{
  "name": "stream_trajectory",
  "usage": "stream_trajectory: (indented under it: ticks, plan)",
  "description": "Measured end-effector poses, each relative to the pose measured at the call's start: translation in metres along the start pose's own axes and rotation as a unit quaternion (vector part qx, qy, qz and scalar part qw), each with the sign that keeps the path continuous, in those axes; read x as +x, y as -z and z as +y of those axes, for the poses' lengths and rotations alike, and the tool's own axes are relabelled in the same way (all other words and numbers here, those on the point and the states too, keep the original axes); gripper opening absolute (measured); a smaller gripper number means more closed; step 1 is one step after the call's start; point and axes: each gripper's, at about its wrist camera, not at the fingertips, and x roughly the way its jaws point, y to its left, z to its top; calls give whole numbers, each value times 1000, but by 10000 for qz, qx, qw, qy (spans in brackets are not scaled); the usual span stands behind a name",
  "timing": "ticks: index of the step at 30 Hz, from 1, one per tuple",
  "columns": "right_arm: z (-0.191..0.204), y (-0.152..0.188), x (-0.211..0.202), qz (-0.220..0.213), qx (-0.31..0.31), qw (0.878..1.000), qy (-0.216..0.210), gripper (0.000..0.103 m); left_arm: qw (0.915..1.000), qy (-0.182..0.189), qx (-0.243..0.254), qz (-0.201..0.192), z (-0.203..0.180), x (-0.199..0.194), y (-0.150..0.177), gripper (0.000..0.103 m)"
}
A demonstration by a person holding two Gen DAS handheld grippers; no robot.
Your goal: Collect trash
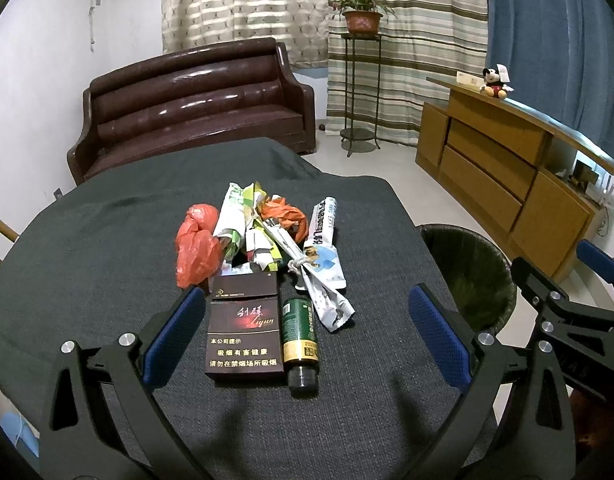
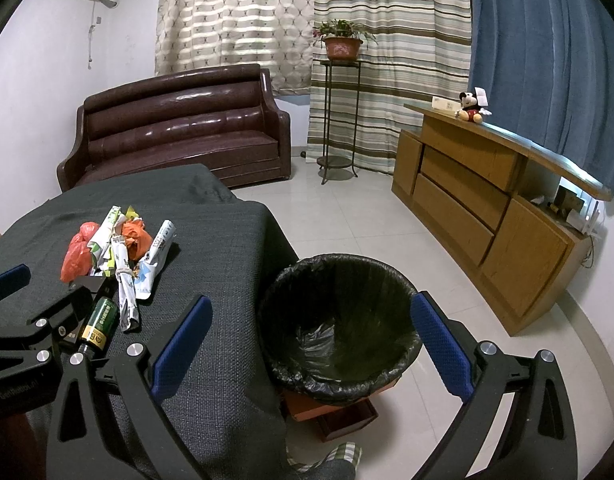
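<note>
Dark cloth table (image 1: pixel 107 280) in a sitting room, sofa (image 1: pixel 195 108) behind, lined bin (image 2: pixel 339 320) on the floor just beside its right edge. Trash heaped mid-table: red bag (image 1: pixel 197 246), crumpled wrappers (image 1: pixel 247 224), rolled paper (image 1: pixel 325 264), cigarette box (image 1: pixel 243 328) touching a green bottle (image 1: pixel 299 340). Left gripper (image 1: pixel 307 336) spread wide around box and bottle, empty; right gripper (image 2: pixel 311 348) likewise spread, empty, over the bin.

Grey-green tablecloth (image 1: pixel 87 280), red plastic bag (image 1: pixel 197 246), dark brown cigarette box (image 1: pixel 243 330), black-lined bin (image 2: pixel 339 320).
</note>
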Motion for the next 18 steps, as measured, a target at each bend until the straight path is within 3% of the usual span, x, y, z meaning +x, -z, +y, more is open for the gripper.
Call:
stream_trajectory:
  ticks: [18]
  plan:
    - [-1,0,0,4,10,10000,-3,97,10000,-5,0,22,0,1,-2,98]
